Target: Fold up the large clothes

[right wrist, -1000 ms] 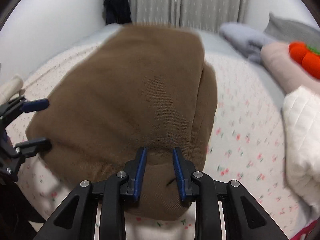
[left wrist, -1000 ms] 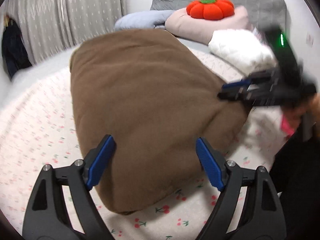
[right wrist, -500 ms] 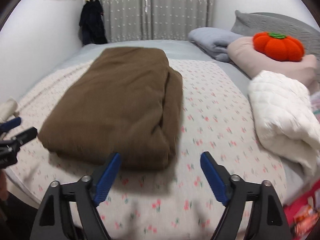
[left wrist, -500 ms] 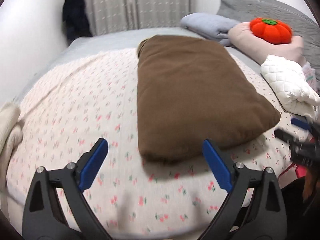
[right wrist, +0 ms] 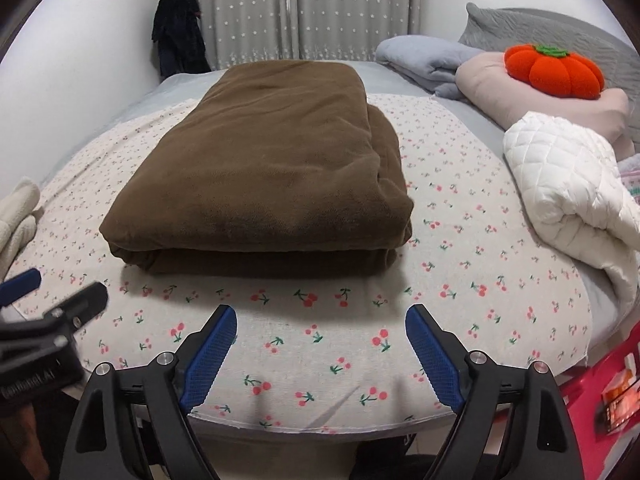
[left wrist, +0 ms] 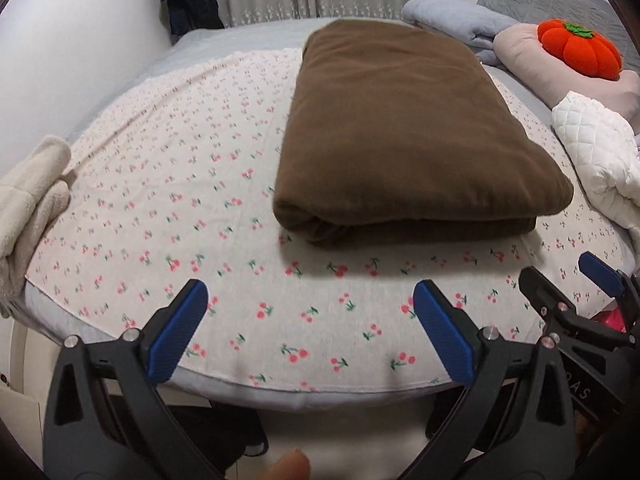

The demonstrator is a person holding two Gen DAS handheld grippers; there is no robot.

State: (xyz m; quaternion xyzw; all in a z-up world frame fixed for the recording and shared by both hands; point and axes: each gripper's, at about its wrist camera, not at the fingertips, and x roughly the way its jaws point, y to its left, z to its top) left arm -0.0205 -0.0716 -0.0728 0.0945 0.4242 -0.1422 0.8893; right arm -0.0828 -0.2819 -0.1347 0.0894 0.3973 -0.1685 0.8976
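While the brown garment (right wrist: 264, 176) is laid folded on the bed's cherry sheet (right wrist: 460, 280), its far edge is hidden; both the left claw (left wrist: 310, 330) and right claw (right wrist: 320, 354) are being opened, nothing held between.

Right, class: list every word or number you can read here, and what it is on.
"AS", end of a cut-off word: body of right claw.
Blurred word ending "AI": body of left claw.
Red packet: print unreadable.
Both claws are opening, nothing between them.

Folded blanket (right wrist: 260, 176) atop bedsheet (right wrist: 340, 344)
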